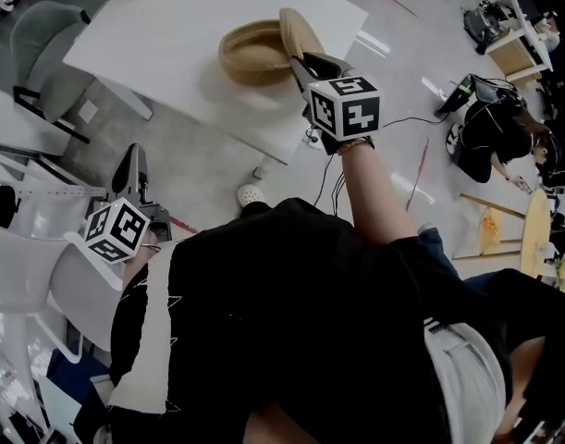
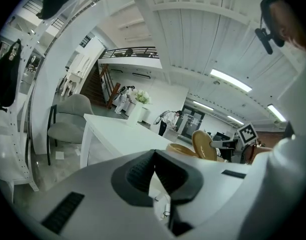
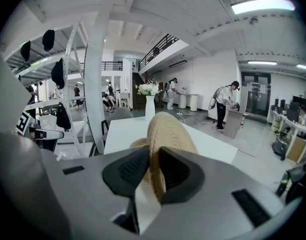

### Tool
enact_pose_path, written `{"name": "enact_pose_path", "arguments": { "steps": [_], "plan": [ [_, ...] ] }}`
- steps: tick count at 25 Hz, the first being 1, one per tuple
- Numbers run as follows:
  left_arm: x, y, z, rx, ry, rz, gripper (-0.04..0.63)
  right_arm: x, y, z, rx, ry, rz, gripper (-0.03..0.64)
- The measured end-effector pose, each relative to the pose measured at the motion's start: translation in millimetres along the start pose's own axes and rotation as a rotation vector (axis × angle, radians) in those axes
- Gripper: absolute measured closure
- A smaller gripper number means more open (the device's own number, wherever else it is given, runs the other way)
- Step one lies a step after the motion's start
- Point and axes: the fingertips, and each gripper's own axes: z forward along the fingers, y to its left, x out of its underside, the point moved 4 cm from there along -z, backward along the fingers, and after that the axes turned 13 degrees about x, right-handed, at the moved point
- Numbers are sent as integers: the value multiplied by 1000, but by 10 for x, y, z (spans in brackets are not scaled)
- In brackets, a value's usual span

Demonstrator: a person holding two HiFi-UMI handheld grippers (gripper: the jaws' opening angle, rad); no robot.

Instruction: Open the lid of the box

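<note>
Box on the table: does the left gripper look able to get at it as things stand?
Probably yes, with a reach. The left gripper hangs off the table, shut and empty. Nothing stands left of the box; the right gripper holds the lid upright at its right.

Overhead view, two low; common lid (image 1: 299, 31)

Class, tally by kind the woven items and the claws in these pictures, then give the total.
Woven box: 1
Woven lid: 1
Claws (left claw, right claw): 2
Total: 4
</note>
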Motion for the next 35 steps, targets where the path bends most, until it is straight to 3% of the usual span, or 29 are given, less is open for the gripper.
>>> {"name": "enact_pose_path", "arguments": {
  "steps": [16, 35],
  "plan": [
    [15, -209, -12, 56, 10, 20, 584, 133, -69, -329, 6, 2, 100, 543],
    [23, -424, -248, 124, 12, 39, 584, 345, 408, -763, -36, 34, 52, 545]
  ]
}}
